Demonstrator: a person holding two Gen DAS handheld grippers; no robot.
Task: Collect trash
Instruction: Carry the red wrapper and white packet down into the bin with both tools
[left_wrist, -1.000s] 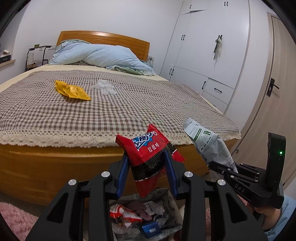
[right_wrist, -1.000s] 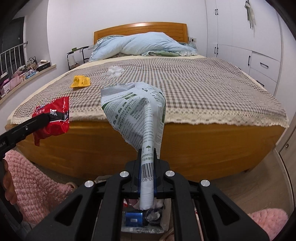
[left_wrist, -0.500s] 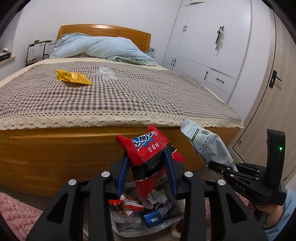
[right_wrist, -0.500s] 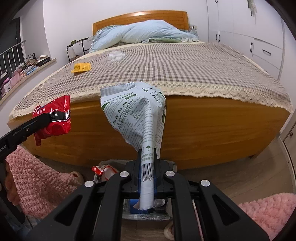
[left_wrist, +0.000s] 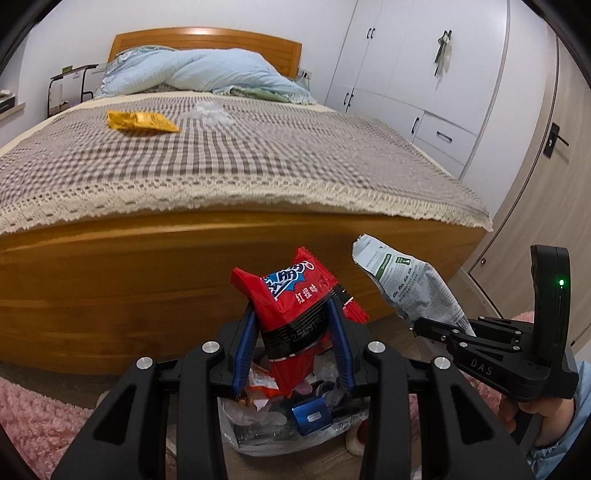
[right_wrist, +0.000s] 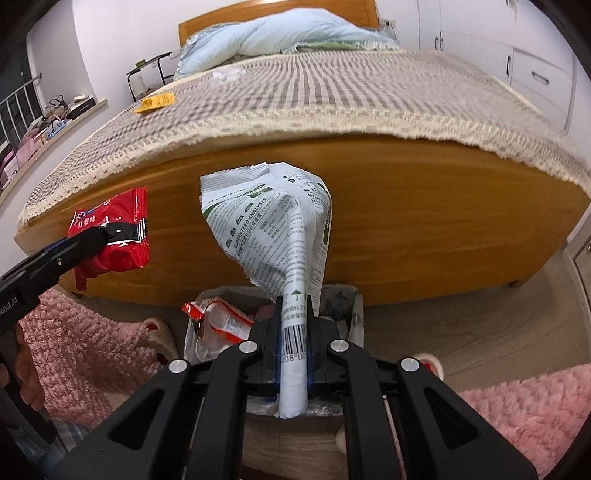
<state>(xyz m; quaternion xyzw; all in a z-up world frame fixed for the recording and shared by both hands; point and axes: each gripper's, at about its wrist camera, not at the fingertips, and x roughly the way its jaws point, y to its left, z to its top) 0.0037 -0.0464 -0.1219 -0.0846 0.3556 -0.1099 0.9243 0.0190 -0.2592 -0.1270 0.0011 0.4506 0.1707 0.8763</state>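
Pinching a red snack wrapper (left_wrist: 291, 317), left hand-held gripper (left_wrist: 293, 345); right hand-held gripper (right_wrist: 294, 354) clamps a white pouch (right_wrist: 273, 229) above the trash bag (right_wrist: 199, 332)

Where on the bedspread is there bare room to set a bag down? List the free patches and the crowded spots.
The checked bedspread is bare across its whole near half, from the lace hem back, and along the wardrobe side. It is crowded only toward the head: the yellow wrapper, the white crumpled plastic beside it, and the blue quilt heaped against the headboard.
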